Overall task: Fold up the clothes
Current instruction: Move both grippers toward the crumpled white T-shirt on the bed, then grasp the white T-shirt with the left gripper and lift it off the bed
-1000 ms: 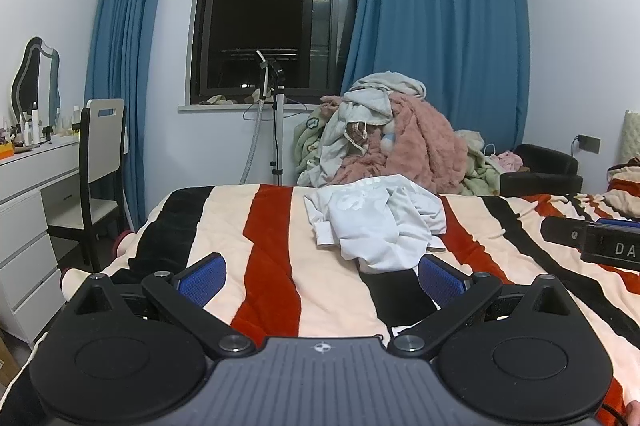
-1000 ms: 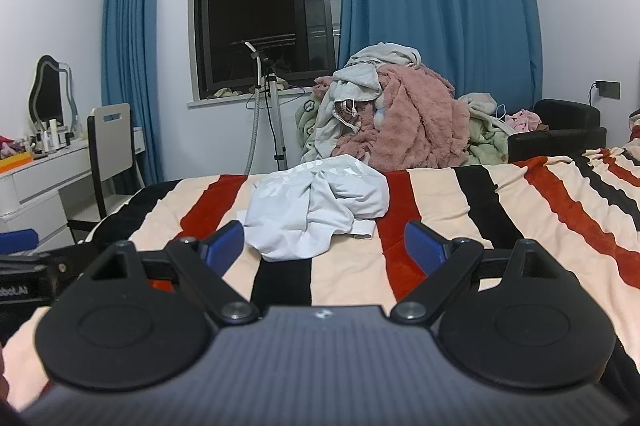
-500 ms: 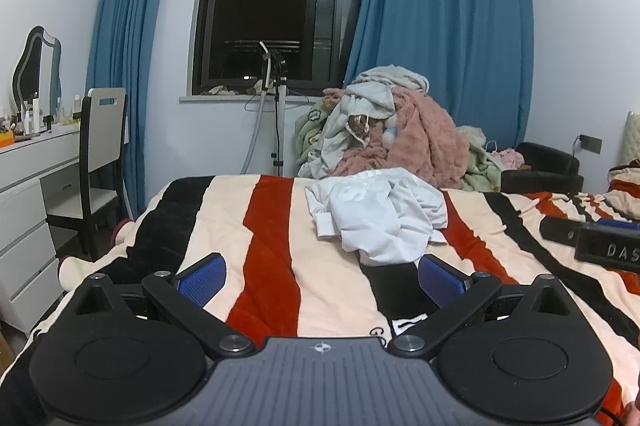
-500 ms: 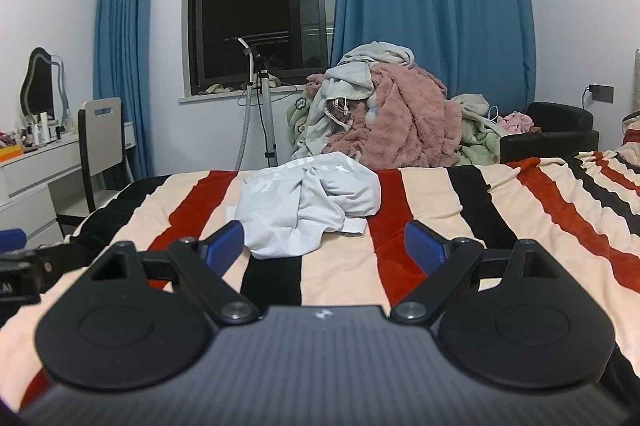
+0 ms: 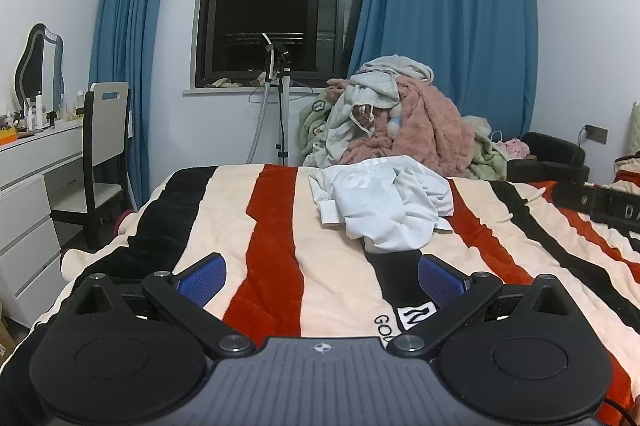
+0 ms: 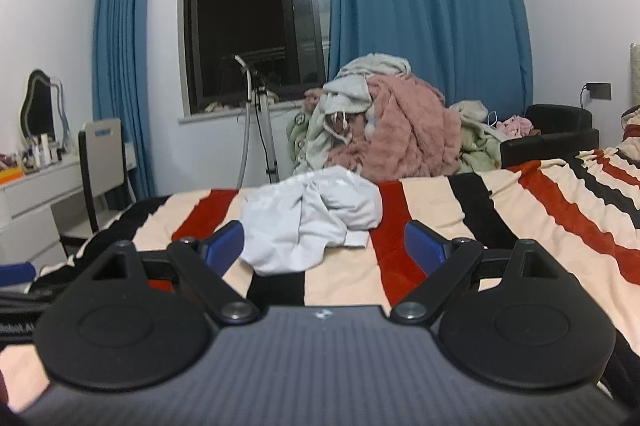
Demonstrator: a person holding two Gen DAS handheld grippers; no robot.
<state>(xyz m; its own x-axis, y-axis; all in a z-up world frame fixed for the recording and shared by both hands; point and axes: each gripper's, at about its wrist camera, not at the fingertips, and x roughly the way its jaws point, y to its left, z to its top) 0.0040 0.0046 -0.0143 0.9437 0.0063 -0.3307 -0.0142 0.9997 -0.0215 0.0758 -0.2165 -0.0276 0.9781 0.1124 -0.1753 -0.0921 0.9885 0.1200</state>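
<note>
A crumpled white garment [image 5: 384,206] lies near the bed's [image 5: 280,238] far edge. The left tool [image 5: 322,280] and right tool [image 6: 324,246] both gape wide, holding nothing.

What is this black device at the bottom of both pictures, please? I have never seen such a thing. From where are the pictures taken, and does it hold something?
There is no robot here. A person holds one hand-held gripper in each hand, and each gripper carries a wide-angle camera that looks forward along its two fingers. One picture comes from the left gripper, the other from the right gripper. The black shape at the bottom is the gripper's own body; the blue pads are its fingertips.

Both grippers are open and hold nothing. Ahead of them lies a crumpled white garment on a striped blanket that covers a bed. It is not yet folded. Behind the bed stands a pile of clothes before blue curtains. At the right edge of the left picture you can see part of the other gripper.
</note>
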